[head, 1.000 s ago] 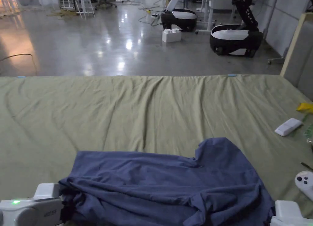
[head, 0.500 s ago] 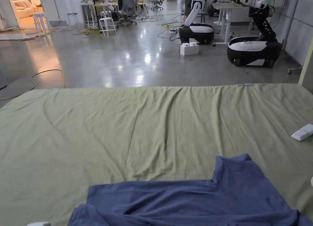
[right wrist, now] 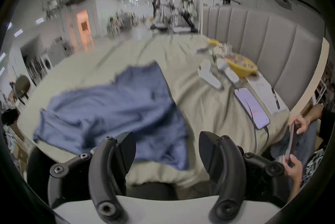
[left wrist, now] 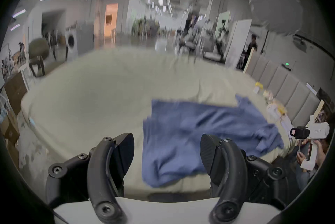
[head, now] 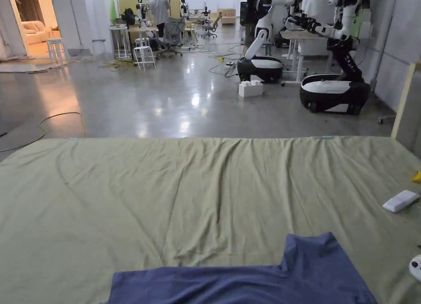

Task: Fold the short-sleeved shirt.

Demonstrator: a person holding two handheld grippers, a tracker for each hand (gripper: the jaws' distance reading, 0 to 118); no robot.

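On the green sheet (head: 164,194) lies one blue shirt (left wrist: 199,133); two grippers, left (left wrist: 167,153) and right (right wrist: 167,152), gape wide, empty.

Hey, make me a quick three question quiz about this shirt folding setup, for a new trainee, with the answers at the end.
1. True or false: the left gripper is clamped on the blue shirt.
2. What is the shirt lying on? A) bare floor B) green sheet C) a chair
3. Fill in: the right gripper has its jaws ____.

Key:
1. False. Its jaws stand apart, with nothing between them.
2. B. The shirt lies near the sheet's close edge, one sleeve spread flat.
3. Open, holding nothing.
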